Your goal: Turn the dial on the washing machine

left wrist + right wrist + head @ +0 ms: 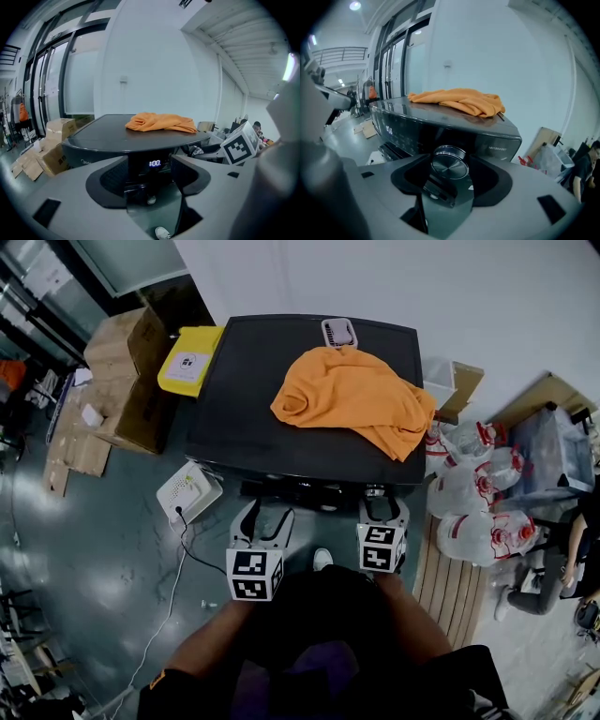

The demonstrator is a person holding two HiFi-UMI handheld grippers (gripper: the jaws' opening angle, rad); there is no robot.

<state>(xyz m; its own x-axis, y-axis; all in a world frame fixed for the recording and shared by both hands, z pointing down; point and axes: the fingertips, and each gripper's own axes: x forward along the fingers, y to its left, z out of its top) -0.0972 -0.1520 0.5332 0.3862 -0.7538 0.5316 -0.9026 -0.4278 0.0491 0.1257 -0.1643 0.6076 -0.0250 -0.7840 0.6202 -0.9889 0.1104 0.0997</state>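
Dial (449, 160): on near front panel of washing machine (246, 399), right end, between spread jaws of right gripper (449, 165), pads not pressing. Rigid, polished, likely slippery; best pinched squarely across rim. Left gripper (149, 174) agape, empty.

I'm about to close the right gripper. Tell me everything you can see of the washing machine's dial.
The dial is a round knob with a brushed silvery face and a shiny rim, metal by the look. It stands out from the dark glossy front panel of the washing machine, toward the panel's right end. It sits between the right gripper's open fingers, and slim gaps seem to remain on both sides. No markings can be made out.
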